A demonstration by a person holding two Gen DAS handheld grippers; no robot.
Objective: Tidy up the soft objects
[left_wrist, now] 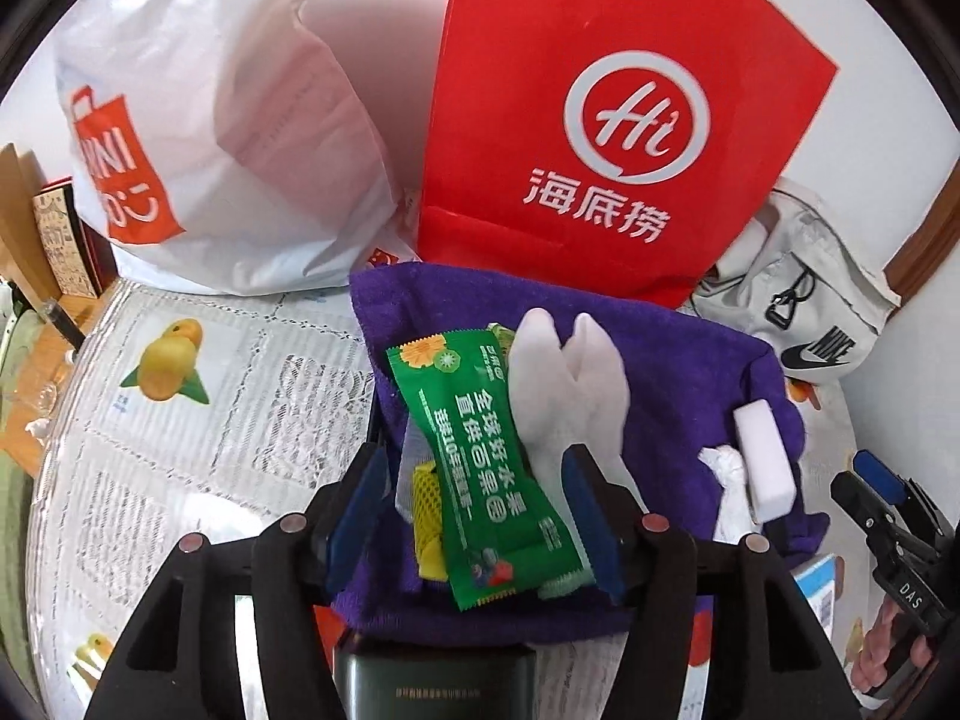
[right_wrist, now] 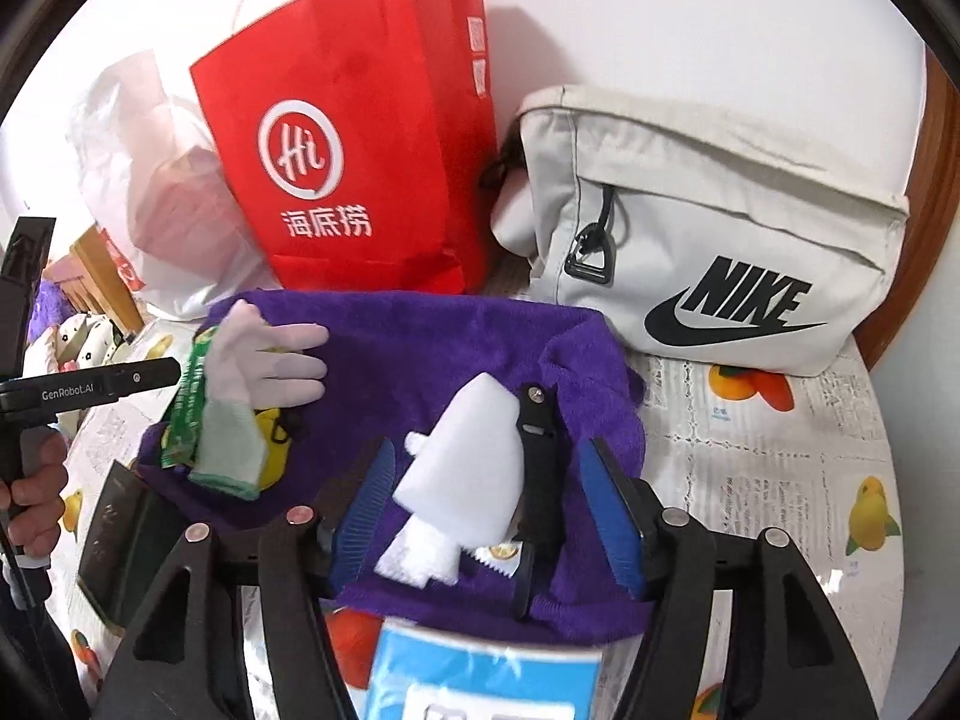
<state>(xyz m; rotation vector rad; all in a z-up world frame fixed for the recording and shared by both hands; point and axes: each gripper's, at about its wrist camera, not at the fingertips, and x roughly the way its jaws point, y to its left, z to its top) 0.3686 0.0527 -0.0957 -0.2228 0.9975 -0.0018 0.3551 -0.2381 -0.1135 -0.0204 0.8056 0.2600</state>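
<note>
Now both claws, left [left_wrist: 474, 516] and right [right_wrist: 489, 510], tilt downward, spread over the purple towel [right_wrist: 432, 348].

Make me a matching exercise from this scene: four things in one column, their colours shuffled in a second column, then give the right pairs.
Things:
1. towel
2. paper bag with the Hi logo
3. snack packet
4. Nike pouch

Colours:
A. green
B. off-white
C. purple
D. red

Pairs: 1-C, 2-D, 3-A, 4-B
</note>
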